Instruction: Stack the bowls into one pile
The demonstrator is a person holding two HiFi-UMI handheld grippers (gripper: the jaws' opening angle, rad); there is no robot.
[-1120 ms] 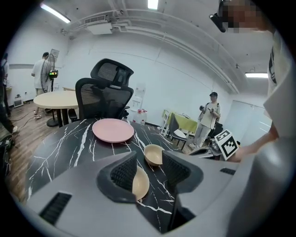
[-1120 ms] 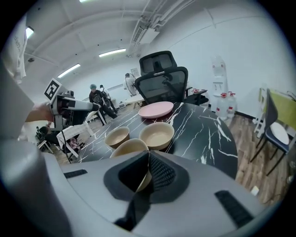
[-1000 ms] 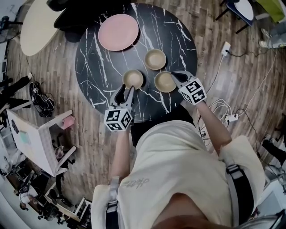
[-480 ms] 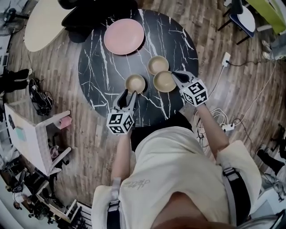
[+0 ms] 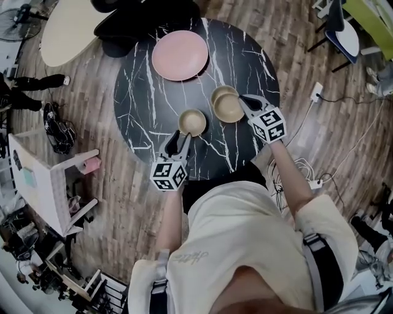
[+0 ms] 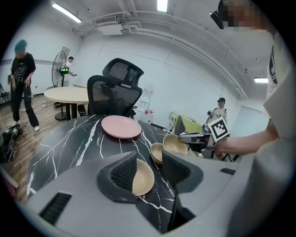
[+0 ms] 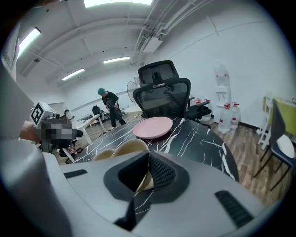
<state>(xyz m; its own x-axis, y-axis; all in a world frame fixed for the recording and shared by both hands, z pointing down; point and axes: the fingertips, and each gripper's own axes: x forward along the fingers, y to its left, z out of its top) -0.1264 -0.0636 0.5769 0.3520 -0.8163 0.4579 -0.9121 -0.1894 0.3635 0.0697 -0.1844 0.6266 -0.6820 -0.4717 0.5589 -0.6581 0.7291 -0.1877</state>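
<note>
Three tan bowls are on or over the black marble table [image 5: 141, 92]. My right gripper [image 5: 243, 102] is shut on the near rim of one bowl [image 5: 229, 108], holding it tilted and partly over the far bowl [image 5: 220, 93]. In the right gripper view the held bowl's rim [image 7: 131, 147] sits pinched between the pads, and another bowl [image 7: 103, 155] peeks out to its left. My left gripper [image 5: 180, 140] stands open at the near edge of the left bowl [image 5: 192, 122]. That bowl [image 6: 141, 178] lies between its spread pads [image 6: 124, 172], resting on the table.
A pink plate [image 5: 179, 55] lies at the table's far side. Black office chairs [image 5: 147, 15] and a beige round table [image 5: 70, 27] stand beyond it. A white rack [image 5: 43, 184] is at the left, and cables with a power strip [image 5: 313, 183] lie on the floor at the right.
My right gripper has carried its bowl away from me toward the far bowl, so it now overlaps that bowl. The left gripper has stayed at the left bowl.
</note>
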